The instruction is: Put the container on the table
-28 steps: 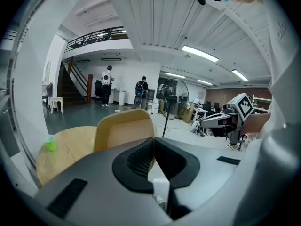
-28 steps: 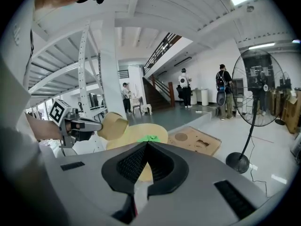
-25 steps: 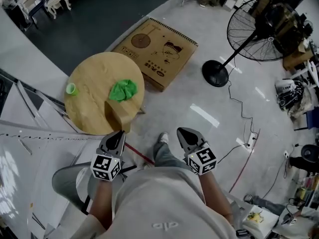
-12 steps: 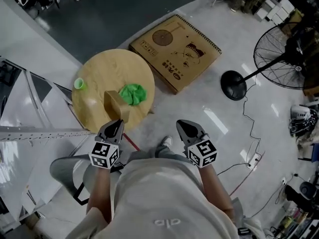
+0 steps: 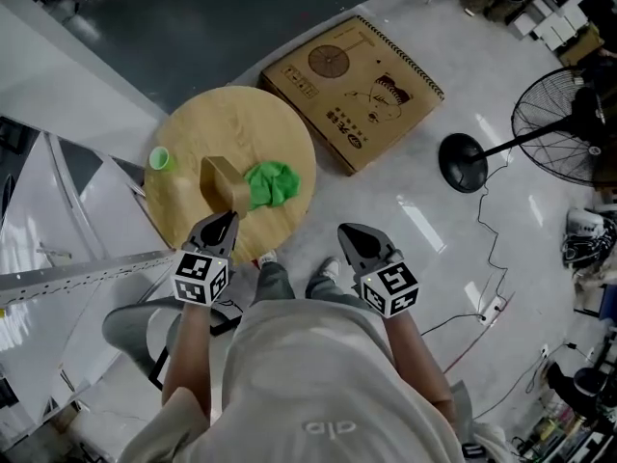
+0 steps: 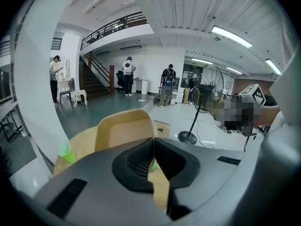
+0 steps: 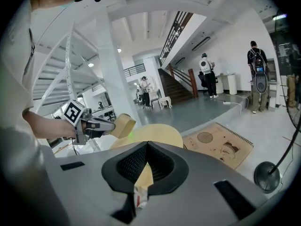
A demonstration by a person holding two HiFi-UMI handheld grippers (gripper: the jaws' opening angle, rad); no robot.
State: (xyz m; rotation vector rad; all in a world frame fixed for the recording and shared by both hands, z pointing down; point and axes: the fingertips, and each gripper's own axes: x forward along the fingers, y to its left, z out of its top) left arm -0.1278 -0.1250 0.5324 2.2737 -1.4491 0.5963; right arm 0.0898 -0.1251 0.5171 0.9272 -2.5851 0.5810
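Container [image 5: 222,177], tan and box-shaped with rounded corners, sits at the centre left of the head view, just above the tips of the left gripper [image 5: 223,220], which is clenched on its near wall. In the left gripper view the jaws are pressed together on that wall, and the open hollow of the container rises behind them. It lies over the middle of the round wooden table [image 5: 207,123]. In the right gripper view it appears raised a little off the tabletop, tilted, with the left gripper reaching in from the left of the frame.

A crumpled green cloth [image 5: 273,184] lies on the table just to the right of the container, close to the table's right edge. A small green cup [image 5: 159,157] stands upright near the table's left edge, well apart from the cloth.

The right gripper [image 5: 349,233] is at the lower centre of the head view, over the pale floor and off the table, beside the person's shoes. Its jaws are closed on each other with nothing between the pads.

A flat cardboard box [image 5: 352,85] lies on the floor at upper centre, just beyond the table. A standing fan [image 5: 564,123] is at the right edge, its round base between the box and the cage.
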